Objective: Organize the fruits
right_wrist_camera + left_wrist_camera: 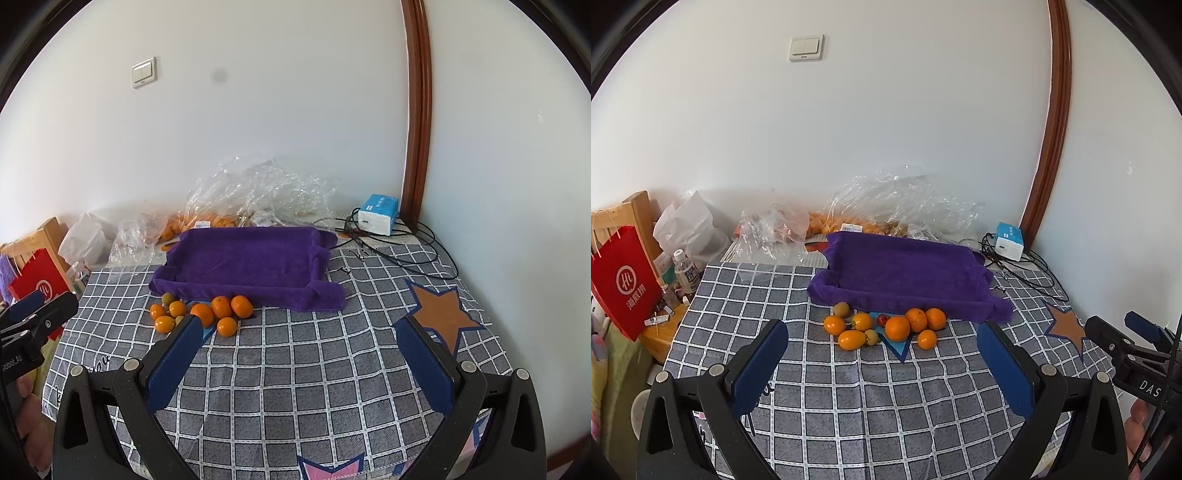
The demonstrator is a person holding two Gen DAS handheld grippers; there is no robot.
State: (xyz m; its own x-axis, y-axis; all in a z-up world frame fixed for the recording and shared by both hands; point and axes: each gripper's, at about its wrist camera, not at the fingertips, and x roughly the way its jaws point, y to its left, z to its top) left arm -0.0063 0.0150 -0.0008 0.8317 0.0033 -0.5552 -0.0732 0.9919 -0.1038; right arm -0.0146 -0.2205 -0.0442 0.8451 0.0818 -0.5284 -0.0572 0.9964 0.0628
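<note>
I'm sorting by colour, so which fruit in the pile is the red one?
The small dark-red fruit in the pile's middle, between two oranges; every other piece is orange or greenish-brown.

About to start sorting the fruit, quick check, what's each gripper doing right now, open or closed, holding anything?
Left gripper: open, holding nothing, above the checked tablecloth.
Right gripper: open, holding nothing.
</note>
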